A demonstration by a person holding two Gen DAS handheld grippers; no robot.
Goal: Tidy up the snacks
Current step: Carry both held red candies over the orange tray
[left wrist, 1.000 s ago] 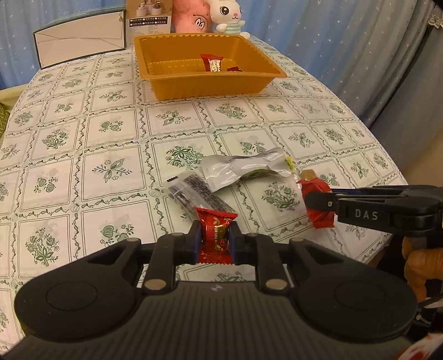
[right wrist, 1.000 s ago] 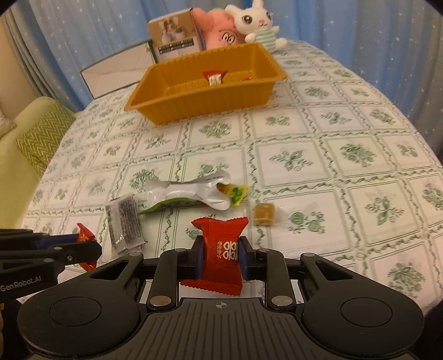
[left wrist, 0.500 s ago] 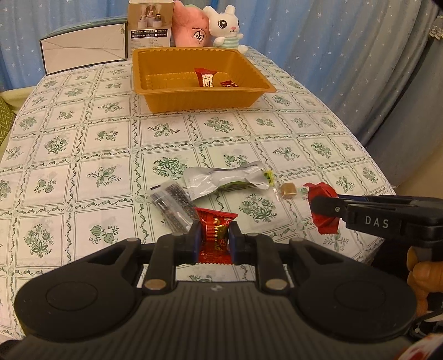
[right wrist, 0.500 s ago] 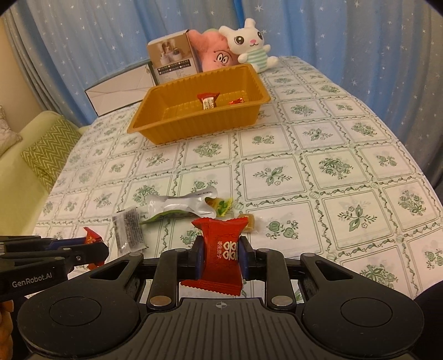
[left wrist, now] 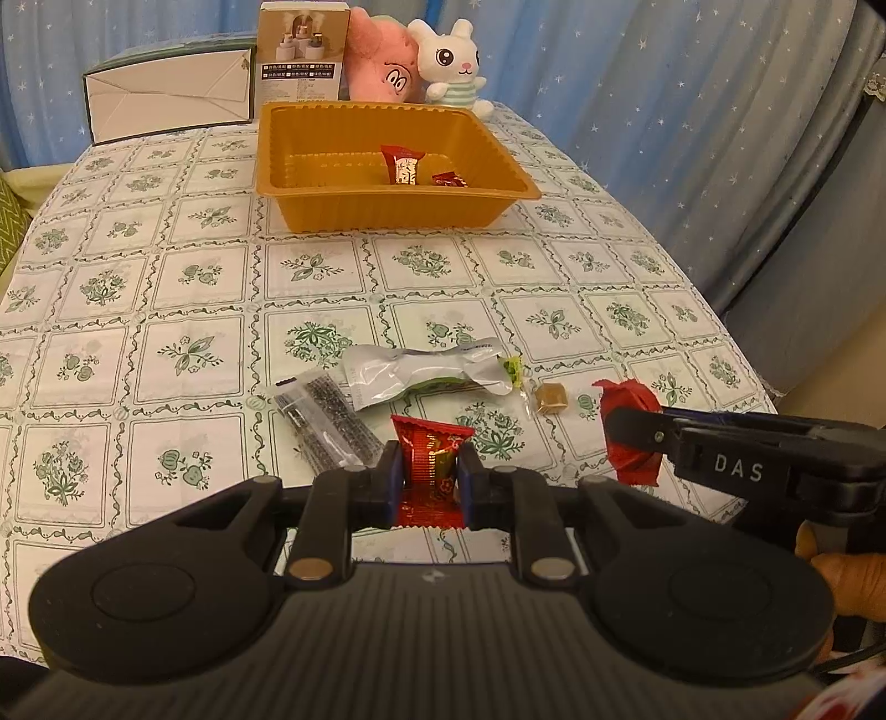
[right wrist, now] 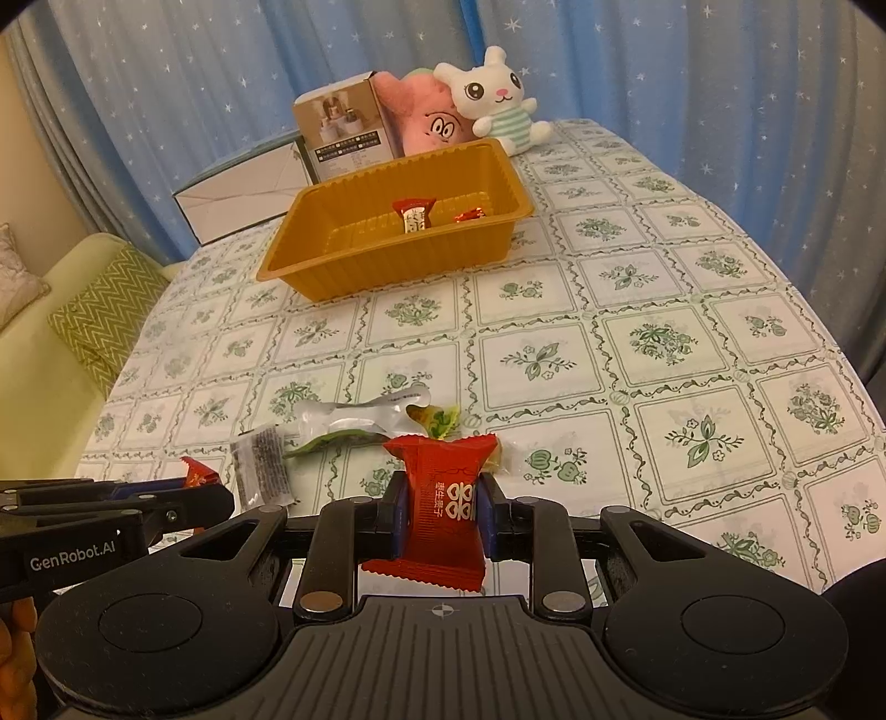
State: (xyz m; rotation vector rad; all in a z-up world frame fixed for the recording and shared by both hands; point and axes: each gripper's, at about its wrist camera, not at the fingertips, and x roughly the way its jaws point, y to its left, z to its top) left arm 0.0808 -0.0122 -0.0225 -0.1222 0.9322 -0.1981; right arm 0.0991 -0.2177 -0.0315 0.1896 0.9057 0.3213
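My left gripper (left wrist: 429, 473) is shut on a red snack packet (left wrist: 431, 454), held above the table's near edge. My right gripper (right wrist: 441, 509) is shut on another red snack packet (right wrist: 443, 504); it shows in the left wrist view (left wrist: 631, 437) at the right. An orange tray (left wrist: 310, 188) stands far ahead with a red packet (left wrist: 403, 166) and a small red candy (left wrist: 449, 180) in it. On the cloth below lie a silver pouch (left wrist: 421, 371), a dark clear packet (left wrist: 324, 418) and a small brown candy (left wrist: 550, 397).
Behind the tray (right wrist: 332, 277) stand a white box (left wrist: 166, 108), a brown carton (left wrist: 302, 52), a pink plush (left wrist: 382, 61) and a white rabbit plush (left wrist: 448, 66). A yellow sofa (right wrist: 50, 343) is left of the table. Blue curtains hang behind.
Both grippers have risen and pulled back with their red packets. The table items and tray now look smaller and farther below.
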